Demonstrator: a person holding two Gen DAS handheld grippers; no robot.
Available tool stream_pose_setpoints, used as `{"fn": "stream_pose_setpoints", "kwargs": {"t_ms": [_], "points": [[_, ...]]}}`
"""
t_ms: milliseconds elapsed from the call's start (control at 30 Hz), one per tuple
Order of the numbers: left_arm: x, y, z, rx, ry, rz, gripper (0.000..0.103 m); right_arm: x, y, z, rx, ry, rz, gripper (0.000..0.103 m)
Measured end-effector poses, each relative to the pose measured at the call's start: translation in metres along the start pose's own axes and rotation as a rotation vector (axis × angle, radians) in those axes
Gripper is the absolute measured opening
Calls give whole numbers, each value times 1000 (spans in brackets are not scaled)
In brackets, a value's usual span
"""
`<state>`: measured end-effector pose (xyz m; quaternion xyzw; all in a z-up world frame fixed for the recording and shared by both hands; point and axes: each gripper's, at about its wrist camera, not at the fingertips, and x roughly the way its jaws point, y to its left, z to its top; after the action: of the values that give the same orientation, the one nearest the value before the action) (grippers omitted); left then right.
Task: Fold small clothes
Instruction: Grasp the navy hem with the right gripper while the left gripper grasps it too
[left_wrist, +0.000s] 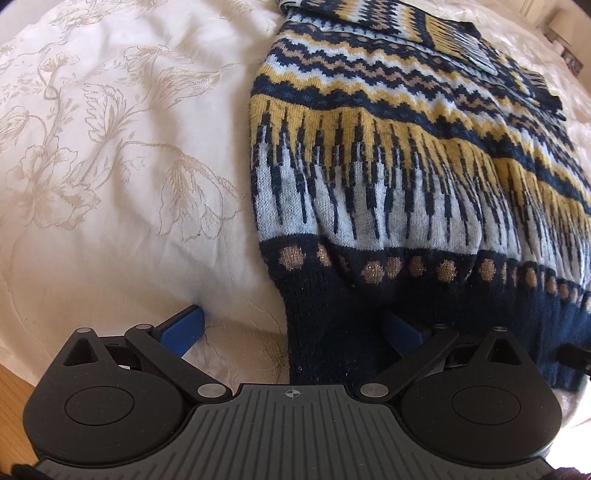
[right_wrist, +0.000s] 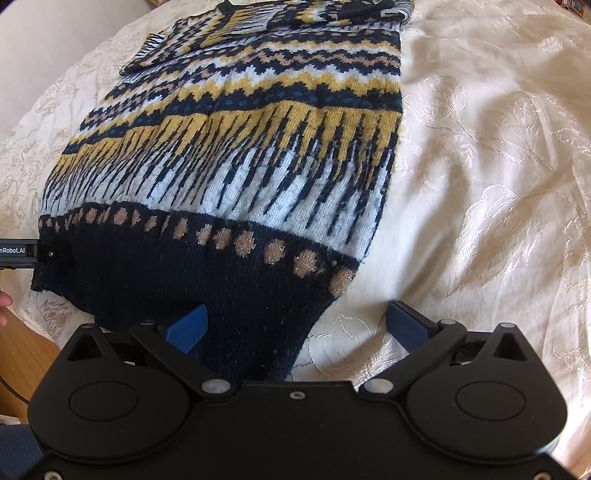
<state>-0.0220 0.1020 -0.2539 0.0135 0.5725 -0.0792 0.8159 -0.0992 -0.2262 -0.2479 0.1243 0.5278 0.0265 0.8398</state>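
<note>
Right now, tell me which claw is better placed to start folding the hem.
Neither clearly: both straddle a hem corner of the knitted sweater, jaws open. The left claw sits at its left corner, the right claw at its right.

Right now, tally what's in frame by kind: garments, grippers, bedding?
Patterned knit sweater: 1
Handheld grippers: 2, left gripper and right gripper, both open at the sweater's dark hem
Cream floral bedspread: 1
Total: 4
</note>
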Motion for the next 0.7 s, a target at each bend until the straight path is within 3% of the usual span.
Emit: {"fn": "stream_pose_setpoints", "kwargs": {"t_ms": [200, 367, 433, 700], "points": [[-3, 4, -1, 20, -1, -26, 103, -4, -1, -2, 16, -5, 19, 103], [-14, -3, -6, 94, -57, -42, 86, -8, -4, 1, 50, 23, 73, 102], [-19, -7, -8, 123, -70, -46, 78, -11, -5, 1, 68, 28, 99, 97], [-24, -7, -7, 119, -68, -97, 63, -14, -8, 3, 127, 37, 121, 69]]}}
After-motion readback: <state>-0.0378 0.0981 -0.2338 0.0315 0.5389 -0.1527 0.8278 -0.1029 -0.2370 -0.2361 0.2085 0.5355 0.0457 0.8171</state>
